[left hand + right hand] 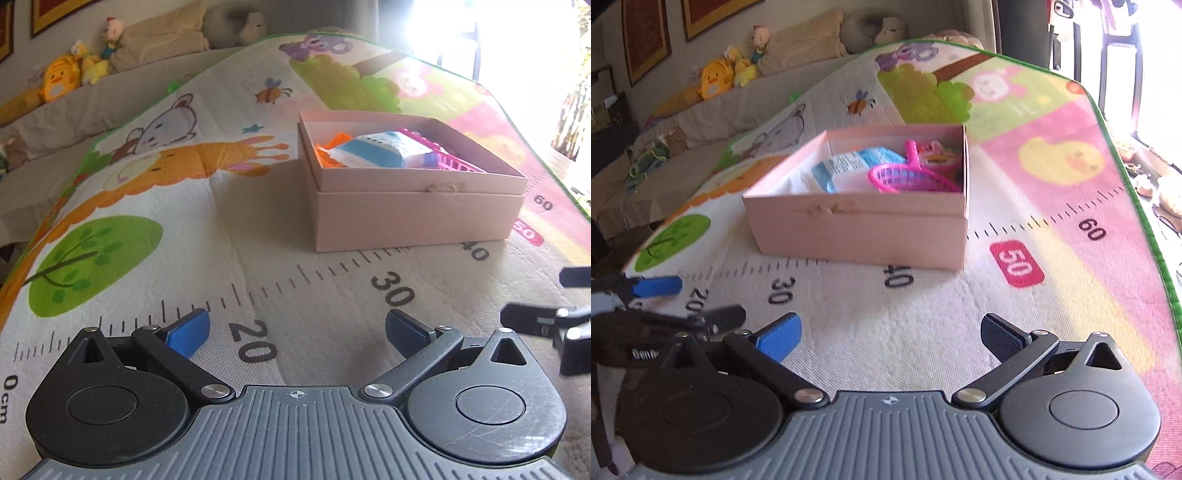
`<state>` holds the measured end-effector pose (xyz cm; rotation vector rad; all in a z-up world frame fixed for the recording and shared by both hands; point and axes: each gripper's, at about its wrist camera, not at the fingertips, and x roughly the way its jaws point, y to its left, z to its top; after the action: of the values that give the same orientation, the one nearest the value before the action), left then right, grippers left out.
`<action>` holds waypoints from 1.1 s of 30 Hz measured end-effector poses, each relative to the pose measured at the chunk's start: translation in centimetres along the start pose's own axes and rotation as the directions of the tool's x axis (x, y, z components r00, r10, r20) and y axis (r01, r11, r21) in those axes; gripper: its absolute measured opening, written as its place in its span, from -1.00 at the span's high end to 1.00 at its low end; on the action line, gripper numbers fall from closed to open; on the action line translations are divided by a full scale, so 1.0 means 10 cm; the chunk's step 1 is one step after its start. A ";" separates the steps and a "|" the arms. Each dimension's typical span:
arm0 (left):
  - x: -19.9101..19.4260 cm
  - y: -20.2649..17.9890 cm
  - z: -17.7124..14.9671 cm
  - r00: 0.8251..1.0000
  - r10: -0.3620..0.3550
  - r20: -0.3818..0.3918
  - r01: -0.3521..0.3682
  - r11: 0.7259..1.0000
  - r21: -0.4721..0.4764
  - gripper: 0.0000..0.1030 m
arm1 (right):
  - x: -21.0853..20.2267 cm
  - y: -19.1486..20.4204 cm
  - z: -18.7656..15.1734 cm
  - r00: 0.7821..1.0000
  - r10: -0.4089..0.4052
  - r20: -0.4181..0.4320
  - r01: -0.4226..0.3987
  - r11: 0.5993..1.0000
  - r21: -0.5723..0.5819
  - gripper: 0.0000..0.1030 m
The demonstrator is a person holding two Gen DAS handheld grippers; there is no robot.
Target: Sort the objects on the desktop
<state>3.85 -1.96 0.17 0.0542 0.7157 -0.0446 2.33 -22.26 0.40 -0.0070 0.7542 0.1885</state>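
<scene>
while a pale pink cardboard box sits open on a cartoon play mat printed with a ruler scale, it already holds the sorted things: a blue and white packet, a pink toy net with its handle up, and something orange at the far side. the mat covers the table, and no loose object shows on it around the box. nearer the viewer, the right gripper hangs low over bare mat short of the box, its blue-padded fingers spread wide with nothing between them. the left gripper is just beside it, also near the mat, fingers wide and empty too. beyond the mat lie a sofa with plush toys and a bright window. judging from this, a drop into the box looks complete and both hands are free; the next move calls for finding any object left outside these views, or stopping if none remains.
</scene>
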 end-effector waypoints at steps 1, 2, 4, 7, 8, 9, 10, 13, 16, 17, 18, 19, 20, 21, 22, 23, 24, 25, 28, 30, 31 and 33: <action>0.03 -0.01 0.01 1.000 0.022 -0.004 -0.022 1.000 -0.007 -1.00 | 0.07 0.02 -0.02 1.000 -0.020 -0.018 0.020 1.000 -0.015 -1.00; 0.04 -0.02 0.02 0.999 0.038 0.000 -0.038 0.999 -0.011 -1.00 | 0.10 0.04 -0.02 0.999 -0.038 -0.023 0.038 0.999 -0.028 -1.00; 0.09 -0.04 0.03 0.999 0.053 0.012 -0.053 0.999 -0.012 -1.00 | 0.14 0.05 0.04 0.998 -0.054 -0.018 0.053 0.998 -0.027 -1.00; 0.14 -0.07 0.06 0.997 0.075 0.029 -0.074 0.997 -0.026 -1.00 | 0.28 0.00 0.13 0.998 -0.067 -0.019 0.067 0.998 -0.011 -1.00; 0.15 -0.06 0.06 0.997 0.071 0.027 -0.070 0.997 -0.035 -1.00 | 0.32 -0.01 0.16 0.997 -0.079 -0.012 0.079 0.997 -0.011 -1.00; 0.15 -0.05 0.05 0.998 0.064 0.026 -0.063 0.997 -0.043 -1.00 | 0.34 -0.01 0.17 0.997 -0.080 -0.006 0.080 0.997 -0.014 -1.00; 0.15 -0.03 0.05 0.998 0.059 0.025 -0.057 0.997 -0.050 -1.00 | 0.37 -0.01 0.19 0.997 -0.081 0.001 0.081 0.997 -0.011 -1.00; 0.16 -0.01 0.04 0.999 0.046 0.022 -0.044 0.997 -0.065 -1.00 | 0.39 -0.02 0.16 0.995 -0.091 0.043 0.091 0.996 -0.004 -1.00; 0.15 -0.01 0.04 0.999 0.045 0.022 -0.044 0.997 -0.065 -1.00 | 0.37 -0.02 0.13 0.993 -0.102 0.056 0.101 0.995 0.005 -1.00; 0.16 -0.02 0.05 0.999 0.047 0.023 -0.045 0.997 -0.064 -1.00 | 0.37 -0.02 0.12 0.993 -0.102 0.056 0.101 0.995 0.005 -1.00; 0.16 -0.01 0.05 0.999 0.047 0.022 -0.045 0.997 -0.064 -1.00 | 0.37 -0.02 0.13 0.994 -0.098 0.056 0.097 0.995 0.010 -1.00; 0.16 -0.01 0.05 0.999 0.045 0.022 -0.044 0.997 -0.066 -1.00 | 0.37 -0.02 0.13 0.994 -0.098 0.056 0.097 0.995 0.010 -1.00; 0.16 -0.01 0.05 0.999 0.045 0.022 -0.044 0.997 -0.066 -1.00 | 0.37 -0.03 0.14 0.993 -0.099 0.057 0.099 0.995 0.008 -1.00; 0.16 -0.01 0.05 0.999 0.046 0.022 -0.045 0.997 -0.064 -1.00 | 0.37 -0.04 0.14 0.994 -0.099 0.057 0.098 0.995 0.009 -1.00; 0.16 -0.01 0.05 0.999 0.045 0.022 -0.043 0.997 -0.066 -1.00 | 0.38 -0.05 0.14 0.994 -0.097 0.056 0.096 0.995 0.011 -1.00; 0.16 -0.01 0.05 0.999 0.044 0.022 -0.042 0.997 -0.067 -1.00 | 0.38 -0.06 0.15 0.994 -0.098 0.056 0.097 0.995 0.010 -1.00; 0.16 -0.02 0.05 0.999 0.043 0.022 -0.042 0.997 -0.067 -1.00 | 0.38 -0.05 0.15 0.993 -0.099 0.056 0.099 0.995 0.008 -1.00; 0.16 -0.02 0.05 0.999 0.045 0.022 -0.043 0.997 -0.066 -1.00 | 0.38 -0.06 0.15 0.994 -0.098 0.056 0.098 0.995 0.009 -1.00; 0.16 -0.02 0.05 0.999 0.044 0.023 -0.043 0.997 -0.066 -1.00 | 0.38 -0.03 0.14 0.993 -0.100 0.056 0.099 0.995 0.007 -1.00; 0.16 -0.02 0.05 0.999 0.044 0.022 -0.043 0.997 -0.066 -1.00 | 0.38 -0.03 0.15 0.994 -0.099 0.056 0.099 0.995 0.008 -1.00; 0.16 -0.02 0.05 0.999 0.043 0.022 -0.042 0.997 -0.067 -1.00 | 0.38 -0.03 0.14 0.993 -0.100 0.056 0.100 0.995 0.006 -1.00; 0.16 -0.02 0.05 0.999 0.045 0.022 -0.043 0.997 -0.066 -1.00 | 0.38 -0.03 0.14 0.994 -0.099 0.056 0.099 0.995 0.008 -1.00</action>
<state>5.36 -2.19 -0.52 0.0071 0.6913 0.0200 6.06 -21.84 -1.14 -0.0341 0.6963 0.0921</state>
